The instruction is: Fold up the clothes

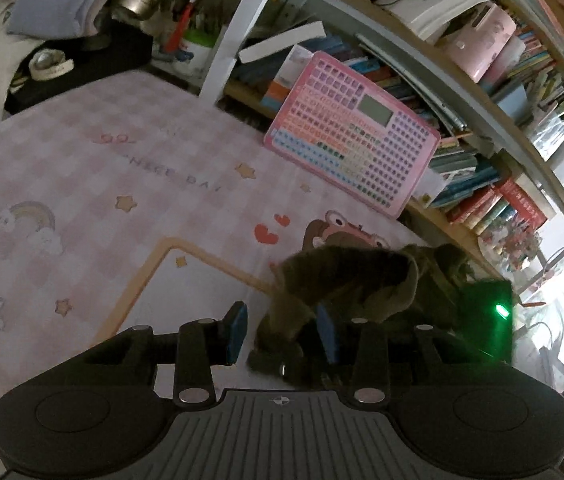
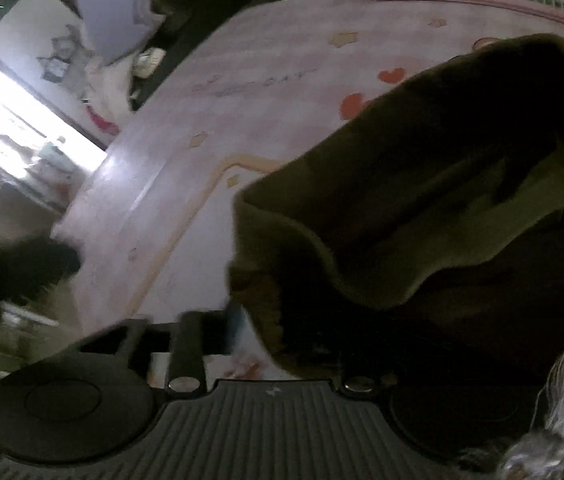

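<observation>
A dark olive garment (image 1: 346, 280) lies bunched on the pink checked desk mat (image 1: 93, 184). My left gripper (image 1: 282, 332) is open just above the mat, its blue pads (image 1: 235, 330) wide apart, with a fold of the garment between them. In the right wrist view the same garment (image 2: 422, 200) hangs close over the lens and covers the right finger. The right gripper (image 2: 282, 332) shows only its left finger (image 2: 233, 328), blurred. I cannot tell whether it grips the cloth.
A pink keyboard toy (image 1: 356, 132) leans against a bookshelf (image 1: 482, 128) at the back. A black device with a green light (image 1: 490, 316) sits right of the garment. Folded cloth and clutter (image 1: 61, 0) stand at the far left. The mat's edge (image 2: 93, 200) drops off left.
</observation>
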`<state>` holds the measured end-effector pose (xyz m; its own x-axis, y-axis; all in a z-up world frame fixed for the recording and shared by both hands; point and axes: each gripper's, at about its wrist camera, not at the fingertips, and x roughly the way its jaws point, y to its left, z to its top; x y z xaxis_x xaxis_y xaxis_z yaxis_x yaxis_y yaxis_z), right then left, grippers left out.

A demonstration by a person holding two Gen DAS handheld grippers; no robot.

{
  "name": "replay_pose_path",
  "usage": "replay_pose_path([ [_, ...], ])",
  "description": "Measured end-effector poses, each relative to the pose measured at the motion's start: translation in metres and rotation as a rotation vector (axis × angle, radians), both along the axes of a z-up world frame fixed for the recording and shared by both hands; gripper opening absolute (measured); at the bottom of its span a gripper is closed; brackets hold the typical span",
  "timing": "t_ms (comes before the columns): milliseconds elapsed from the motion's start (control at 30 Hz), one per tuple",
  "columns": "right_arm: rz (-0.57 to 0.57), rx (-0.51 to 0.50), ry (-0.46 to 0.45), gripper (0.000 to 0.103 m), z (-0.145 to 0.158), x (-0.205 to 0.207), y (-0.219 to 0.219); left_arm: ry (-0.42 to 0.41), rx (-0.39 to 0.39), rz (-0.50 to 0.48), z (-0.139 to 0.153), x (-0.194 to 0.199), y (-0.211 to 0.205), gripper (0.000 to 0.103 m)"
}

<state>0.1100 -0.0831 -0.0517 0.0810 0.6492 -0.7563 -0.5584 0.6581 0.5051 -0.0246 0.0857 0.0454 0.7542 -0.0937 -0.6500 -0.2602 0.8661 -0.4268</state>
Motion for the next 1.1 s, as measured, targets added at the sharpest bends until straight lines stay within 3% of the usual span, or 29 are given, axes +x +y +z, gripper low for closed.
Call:
replay_pose_path([
  [100, -0.003, 0.042, -0.024, 0.065, 0.018, -0.009, -0.019, 0.001, 0.007, -0.005, -0.003, 0.011, 0.000, 0.039],
  [200, -0.087, 0.056, -0.064, 0.065, 0.030, -0.011, -0.052, 0.001, 0.031, -0.020, -0.006, 0.023, -0.001, 0.039],
  [300, -0.262, 0.051, -0.079, 0.065, 0.034, -0.015, -0.102, 0.020, 0.113, -0.042, -0.009, 0.036, -0.008, 0.041],
  [433, -0.451, -0.017, -0.112, 0.057, 0.032, -0.032, -0.158, 0.017, 0.168, -0.090, -0.014, 0.049, -0.018, 0.044],
  [533, -0.539, -0.071, -0.149, 0.038, 0.026, -0.045, -0.177, 0.014, 0.203, -0.125, -0.017, 0.057, -0.026, 0.044],
  [700, -0.513, -0.158, -0.206, 0.029, 0.015, -0.055, -0.176, 0.009, 0.235, -0.165, -0.018, 0.069, -0.038, 0.047],
  [1033, -0.470, -0.214, -0.241, 0.030, 0.008, -0.058, -0.166, 0.002, 0.303, -0.190, -0.021, 0.078, -0.046, 0.053],
  [1100, -0.468, -0.217, -0.239, 0.032, 0.009, -0.058, -0.165, -0.004, 0.317, -0.203, -0.019, 0.076, -0.049, 0.059],
])
